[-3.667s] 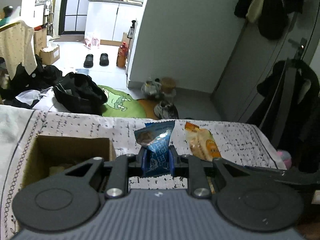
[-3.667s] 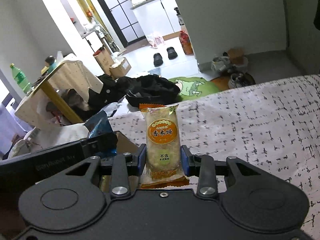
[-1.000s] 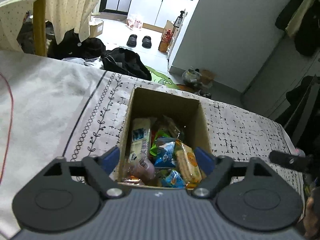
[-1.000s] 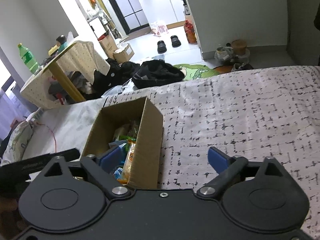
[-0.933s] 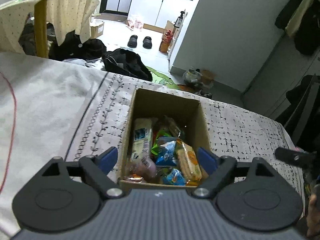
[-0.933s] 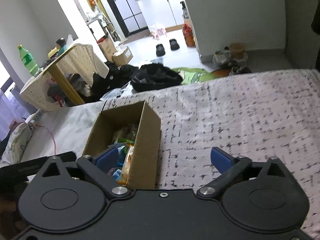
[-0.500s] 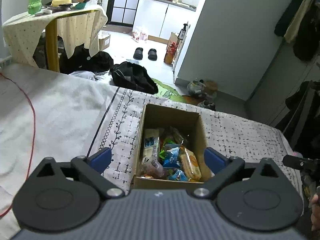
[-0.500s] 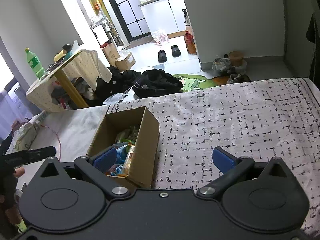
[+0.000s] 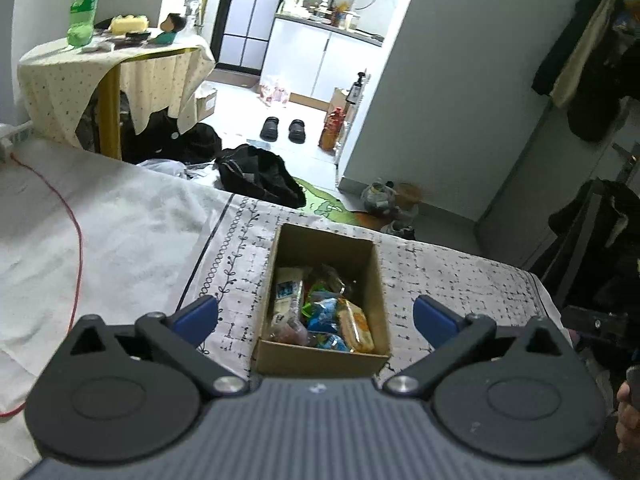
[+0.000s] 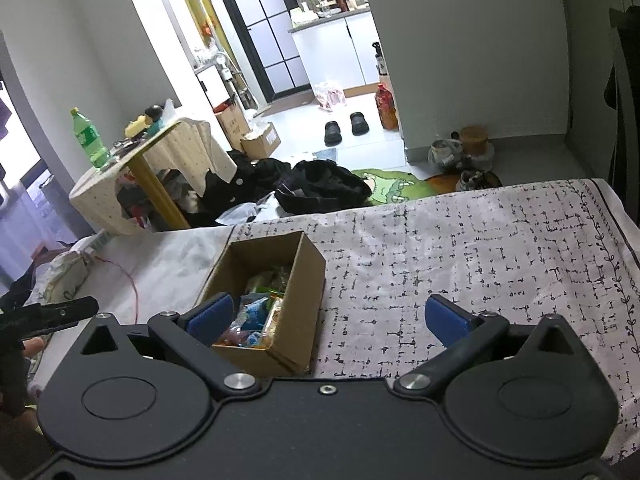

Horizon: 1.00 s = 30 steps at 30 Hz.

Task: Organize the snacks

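Observation:
An open cardboard box (image 9: 320, 356) stands on the patterned bed cover, and several snack packs (image 9: 320, 312) lie inside, among them a blue packet (image 9: 324, 310) and an orange rice-cracker pack (image 9: 356, 326). My left gripper (image 9: 316, 316) hovers above and behind the box; its jaws are opening wide and nothing is between them. In the right wrist view the same box (image 10: 308, 280) sits lower left, its snacks (image 10: 256, 312) showing. My right gripper (image 10: 327, 318) is open and holds nothing, above the bed to the right of the box.
The black-and-white patterned cover (image 10: 480, 248) stretches right of the box. A red cable (image 9: 78, 240) crosses the white sheet at left. Beyond the bed are a black bag (image 9: 260, 176) on the floor and a draped table with a green bottle (image 9: 84, 0).
Both grippers have risen and drawn back, so the box looks smaller and farther. The blue packet and rice-cracker pack they held earlier lie in the box. The left jaws have spread wider.

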{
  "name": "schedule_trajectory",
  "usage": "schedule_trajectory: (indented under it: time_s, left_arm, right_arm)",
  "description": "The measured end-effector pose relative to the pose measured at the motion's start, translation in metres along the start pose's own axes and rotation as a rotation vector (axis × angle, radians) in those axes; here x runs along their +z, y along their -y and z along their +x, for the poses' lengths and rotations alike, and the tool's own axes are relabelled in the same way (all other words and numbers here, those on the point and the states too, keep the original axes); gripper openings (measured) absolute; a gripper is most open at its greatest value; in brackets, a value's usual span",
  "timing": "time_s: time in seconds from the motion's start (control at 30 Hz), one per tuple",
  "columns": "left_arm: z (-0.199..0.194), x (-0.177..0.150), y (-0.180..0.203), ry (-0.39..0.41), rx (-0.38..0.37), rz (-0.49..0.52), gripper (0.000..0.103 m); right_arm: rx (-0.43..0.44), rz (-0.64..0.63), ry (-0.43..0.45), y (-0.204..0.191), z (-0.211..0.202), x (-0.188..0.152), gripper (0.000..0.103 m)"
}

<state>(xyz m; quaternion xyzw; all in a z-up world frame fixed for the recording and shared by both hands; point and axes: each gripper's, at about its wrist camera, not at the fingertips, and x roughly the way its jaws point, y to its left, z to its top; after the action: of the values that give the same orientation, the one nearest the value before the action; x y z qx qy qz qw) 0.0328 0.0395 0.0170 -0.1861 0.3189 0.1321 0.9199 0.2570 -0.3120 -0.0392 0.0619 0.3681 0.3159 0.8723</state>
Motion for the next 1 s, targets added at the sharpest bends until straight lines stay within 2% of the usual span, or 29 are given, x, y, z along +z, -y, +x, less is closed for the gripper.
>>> schedule_trajectory:
  time_s: [0.2,0.33,0.57,0.8,1.0]
  left_arm:
    - [-0.016,-0.006,0.013,-0.006,-0.041,0.020,0.103]
    - [-0.024,-0.009,0.019,-0.017,-0.032,0.041,0.103]
    - [-0.042,-0.018,0.028,-0.006,-0.043,0.042,0.103]
    - [-0.050,-0.022,0.039,0.007,-0.034,0.087,0.103]
    - [-0.049,-0.024,0.042,0.004,-0.048,0.101,0.103]
  right_arm:
    - [0.018,-0.011,0.011,-0.005,-0.018,-0.004,0.103]
    - [0.055,-0.039,0.001,-0.010,-0.030,-0.008,0.103]
    - [0.072,-0.088,0.014,-0.022,-0.047,-0.015,0.103]
    - [0.097,-0.126,-0.003,-0.026,-0.057,-0.022,0.103]
    - [0.079,-0.107,-0.004,-0.023,-0.060,-0.023,0.103]
